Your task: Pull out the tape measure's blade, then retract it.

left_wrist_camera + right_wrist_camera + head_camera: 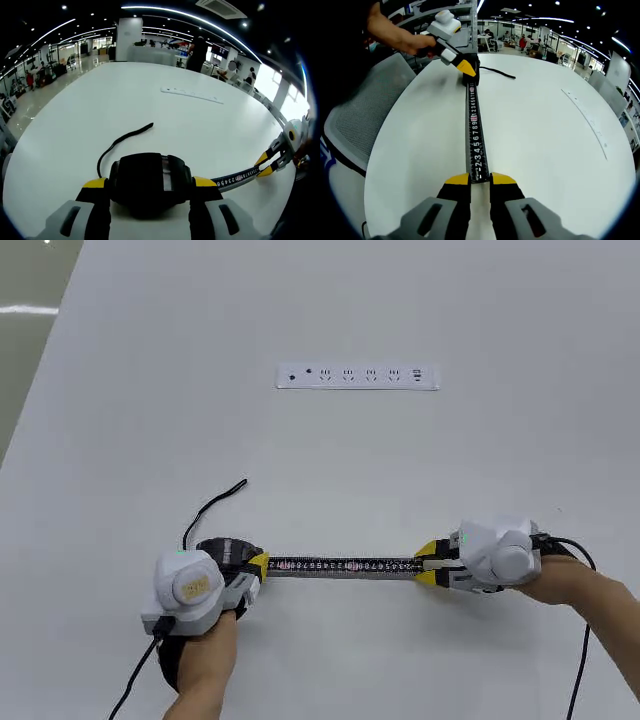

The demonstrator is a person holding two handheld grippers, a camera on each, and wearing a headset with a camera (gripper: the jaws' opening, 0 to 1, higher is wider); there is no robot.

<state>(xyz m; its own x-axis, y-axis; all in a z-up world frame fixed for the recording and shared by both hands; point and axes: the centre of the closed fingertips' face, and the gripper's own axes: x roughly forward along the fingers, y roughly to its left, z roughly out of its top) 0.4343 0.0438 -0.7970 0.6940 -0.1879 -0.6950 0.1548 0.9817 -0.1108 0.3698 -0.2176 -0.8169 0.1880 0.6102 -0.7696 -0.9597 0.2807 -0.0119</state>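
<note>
The black tape measure case point(150, 184) sits between the yellow-tipped fingers of my left gripper point(150, 183), which is shut on it; in the head view the case point(226, 552) lies at the lower left by that gripper point(256, 568). Its blade point(340, 566) runs out to the right, flat along the white table. My right gripper point(480, 178) is shut on the blade's end point(478, 175), and the numbered blade point(473, 130) stretches away to the case point(471, 73). In the head view the right gripper point(428, 563) is at the lower right.
A white power strip point(357, 376) lies farther back on the white table point(400, 460). A thin black strap point(212, 504) curls from the case toward the back. Cables trail from both grippers toward me. A grey chair point(365, 115) stands beside the table edge.
</note>
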